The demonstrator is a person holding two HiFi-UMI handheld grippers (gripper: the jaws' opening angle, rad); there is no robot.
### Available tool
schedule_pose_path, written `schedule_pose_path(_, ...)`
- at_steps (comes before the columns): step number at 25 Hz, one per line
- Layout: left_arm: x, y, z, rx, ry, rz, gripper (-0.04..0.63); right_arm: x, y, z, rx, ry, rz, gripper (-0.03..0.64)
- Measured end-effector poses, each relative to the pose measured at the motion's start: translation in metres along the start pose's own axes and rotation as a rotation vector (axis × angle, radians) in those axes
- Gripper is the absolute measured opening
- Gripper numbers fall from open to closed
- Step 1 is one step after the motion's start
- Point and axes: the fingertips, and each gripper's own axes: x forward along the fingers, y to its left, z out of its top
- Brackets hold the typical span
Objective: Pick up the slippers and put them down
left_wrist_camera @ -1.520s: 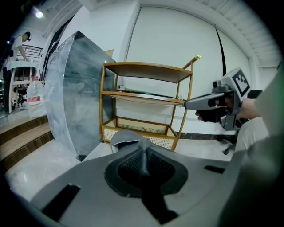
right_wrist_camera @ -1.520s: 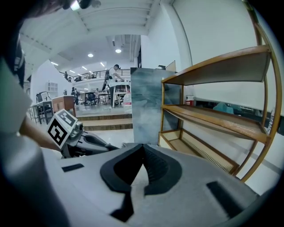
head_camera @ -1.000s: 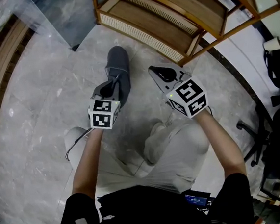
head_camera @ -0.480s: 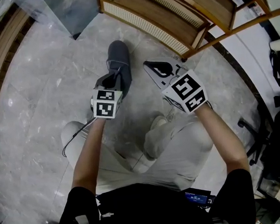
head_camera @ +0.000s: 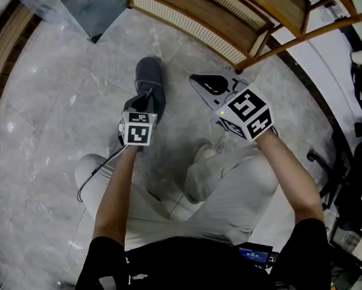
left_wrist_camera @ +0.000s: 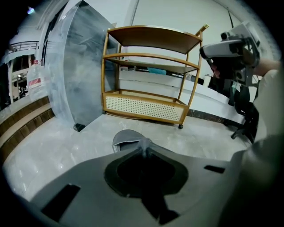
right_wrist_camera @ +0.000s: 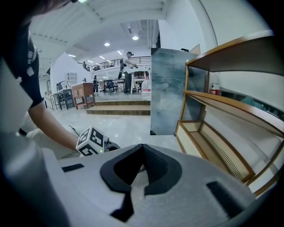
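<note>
Now the slipper (head_camera: 151, 77) juts forward, pinched by left gripper (left_wrist_camera: 145, 144)

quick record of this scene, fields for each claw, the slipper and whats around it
left claw: shut on an edge of the grey slipper
right claw: shut, nothing between its jaws
slipper pose: toe points away from the person, toward the wooden shelf rack
slipper contact: cannot tell whether it rests on the floor
slippers in view: one
floor: grey marble tiles
</note>
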Motion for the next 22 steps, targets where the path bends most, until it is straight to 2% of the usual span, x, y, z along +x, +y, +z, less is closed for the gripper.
schedule_pose_path(6,0.014,0.0,-0.02,-0.002,0.024,0.002,0.017,0.004,0.0,-0.002,-0.025,0.014,0.011,-0.009)
schedule_pose_path(18,0.031,-0.01,-0.056,-0.011,0.109,-0.049,0.018,0.012,0.014,-0.014,-0.076,0.074,0.074,-0.009)
schedule_pose_path(22,0.034,-0.012,-0.067,-0.039,0.141,-0.053,0.017,0.014,0.015,-0.02,-0.084,0.094,0.083,-0.009)
